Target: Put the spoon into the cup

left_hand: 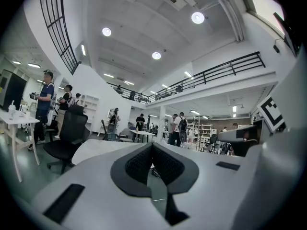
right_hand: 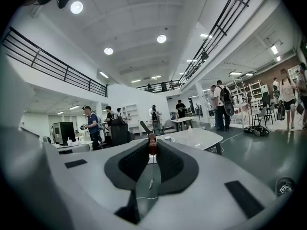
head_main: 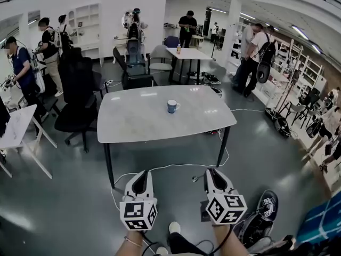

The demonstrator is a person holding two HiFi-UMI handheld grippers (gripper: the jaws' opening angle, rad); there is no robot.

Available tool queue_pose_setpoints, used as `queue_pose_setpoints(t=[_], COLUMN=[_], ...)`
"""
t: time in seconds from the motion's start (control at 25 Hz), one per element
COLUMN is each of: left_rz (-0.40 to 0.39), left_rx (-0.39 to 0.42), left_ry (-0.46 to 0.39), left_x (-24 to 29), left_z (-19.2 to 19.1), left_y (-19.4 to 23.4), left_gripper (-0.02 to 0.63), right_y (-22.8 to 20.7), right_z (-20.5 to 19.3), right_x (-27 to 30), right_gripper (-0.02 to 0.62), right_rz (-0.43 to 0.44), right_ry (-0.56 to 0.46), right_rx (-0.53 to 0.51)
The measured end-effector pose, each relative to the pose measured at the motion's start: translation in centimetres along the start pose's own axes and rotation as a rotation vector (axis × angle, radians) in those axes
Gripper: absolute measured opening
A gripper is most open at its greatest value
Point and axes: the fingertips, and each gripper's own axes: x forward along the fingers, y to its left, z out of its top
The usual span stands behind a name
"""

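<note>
A blue-and-white cup (head_main: 173, 106) stands near the middle of the grey table (head_main: 133, 129), well ahead of both grippers. In the right gripper view the cup (right_hand: 168, 139) shows small on the tabletop. My right gripper (head_main: 209, 173) is held low in front of the table, shut on the spoon (right_hand: 152, 146). Only a reddish-brown bit of the spoon shows, pinched at the jaw tips (right_hand: 152, 143). My left gripper (head_main: 142, 177) hangs beside it. Its pads (left_hand: 144, 162) meet at the tip with nothing between them.
A black office chair (head_main: 75, 103) stands at the table's left, next to a white desk (head_main: 16, 128). A white cable (head_main: 160, 168) runs over the floor under the table's near edge. Bags (head_main: 264, 212) lie at my right. Several people stand around the room.
</note>
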Motion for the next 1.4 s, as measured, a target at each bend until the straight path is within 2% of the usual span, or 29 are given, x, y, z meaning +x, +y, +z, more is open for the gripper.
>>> queue_pose_setpoints(t=[0.28,0.6,0.88,1.4], left_rz=[0.013,0.052,0.062,0.089], left_rx=[0.017,0.024,0.029,0.033], left_ry=[0.0,-0.016,-0.025,0.023], left_x=[5.9,14.1,21.7,28.0], left_z=[0.6,2.8,3.4,2.3], left_y=[1.7,3.6,3.6,4.8], left_gripper=[0.018,0.018,0.018,0.018], right_y=[-2.3,-4.8,-8.4,-11.6], right_z=[1.5,4.3,6.3,6.0], right_x=[6.1,14.6,21.4,27.6], right_gripper=[0.065,0.065,0.064,0.066], right_rz=[-0.004,0.037,0.06,0.074], right_ry=[-0.022,-0.026,-0.033,0.005], right_rx=[0.024,0.036,0.041,0.082])
